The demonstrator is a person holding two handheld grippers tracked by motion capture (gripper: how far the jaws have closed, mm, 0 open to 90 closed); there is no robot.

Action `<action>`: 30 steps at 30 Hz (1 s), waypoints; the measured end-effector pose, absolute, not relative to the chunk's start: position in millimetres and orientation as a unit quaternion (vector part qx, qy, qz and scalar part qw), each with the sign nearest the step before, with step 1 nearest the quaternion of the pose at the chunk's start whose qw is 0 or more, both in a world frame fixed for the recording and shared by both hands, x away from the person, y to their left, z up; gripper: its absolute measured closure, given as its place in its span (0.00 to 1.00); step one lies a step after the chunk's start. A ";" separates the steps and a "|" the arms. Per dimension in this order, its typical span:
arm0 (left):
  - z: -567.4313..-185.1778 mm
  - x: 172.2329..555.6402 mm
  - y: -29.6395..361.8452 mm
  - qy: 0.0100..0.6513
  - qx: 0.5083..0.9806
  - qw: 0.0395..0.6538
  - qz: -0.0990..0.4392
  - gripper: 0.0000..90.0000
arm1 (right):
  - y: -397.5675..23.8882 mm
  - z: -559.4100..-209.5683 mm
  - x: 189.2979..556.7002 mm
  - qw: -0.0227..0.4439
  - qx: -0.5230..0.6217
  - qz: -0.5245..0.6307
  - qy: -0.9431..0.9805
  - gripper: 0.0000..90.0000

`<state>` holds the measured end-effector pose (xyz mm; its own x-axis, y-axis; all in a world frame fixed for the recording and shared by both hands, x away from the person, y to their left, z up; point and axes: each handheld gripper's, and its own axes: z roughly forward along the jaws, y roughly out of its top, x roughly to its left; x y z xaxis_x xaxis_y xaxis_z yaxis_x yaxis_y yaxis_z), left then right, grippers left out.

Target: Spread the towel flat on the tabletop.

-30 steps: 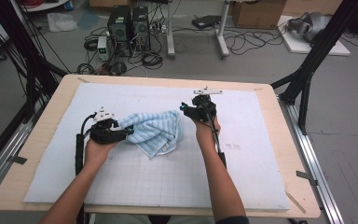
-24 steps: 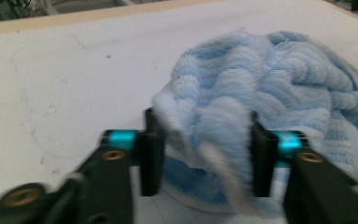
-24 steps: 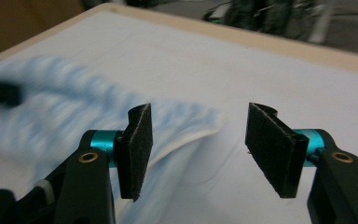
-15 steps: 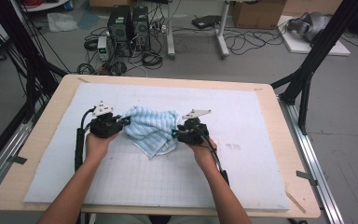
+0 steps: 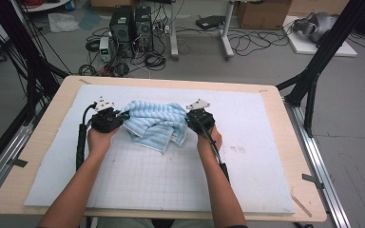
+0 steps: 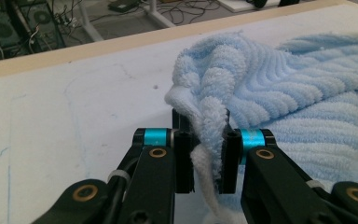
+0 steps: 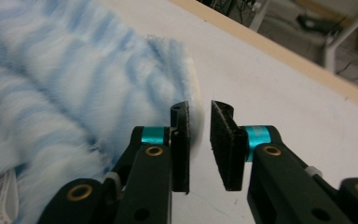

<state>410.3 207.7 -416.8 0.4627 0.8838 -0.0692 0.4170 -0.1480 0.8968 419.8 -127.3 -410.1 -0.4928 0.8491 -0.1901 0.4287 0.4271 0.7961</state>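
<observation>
Both tongs have spread outward to the towel's (image 5: 154, 124) ends. Left tongs (image 6: 206, 149): just closed, clamped on a bunched corner. Right tongs (image 7: 199, 140): slightly parted beside the edge, seemingly gripping nothing. Item: soft, limp; grasp at corners.

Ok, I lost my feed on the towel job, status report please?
Left gripper clamped on the blue towel edge. Right gripper jaws a little apart at the towel's other side, nothing between them. Towel bunched on the white mat. Nothing in the way.
</observation>
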 end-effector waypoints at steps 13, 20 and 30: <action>-420.0 407.4 231.8 0.485 0.687 0.490 0.229 0.51 | -145.9 -389.3 380.0 0.195 0.369 0.498 0.760 0.38; -417.4 391.1 238.8 0.455 0.701 0.497 0.233 0.48 | -144.5 -416.2 368.2 0.163 0.381 0.453 0.790 0.13; -419.0 394.5 247.6 0.461 0.696 0.499 0.233 0.49 | -136.0 -442.0 362.9 0.101 0.373 0.425 0.818 0.97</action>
<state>394.5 247.6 -419.0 0.4655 0.8745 -0.1361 0.4098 -0.0766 0.9090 362.9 -136.0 -442.0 -0.7008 0.6970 0.1522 0.5252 0.3596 0.7713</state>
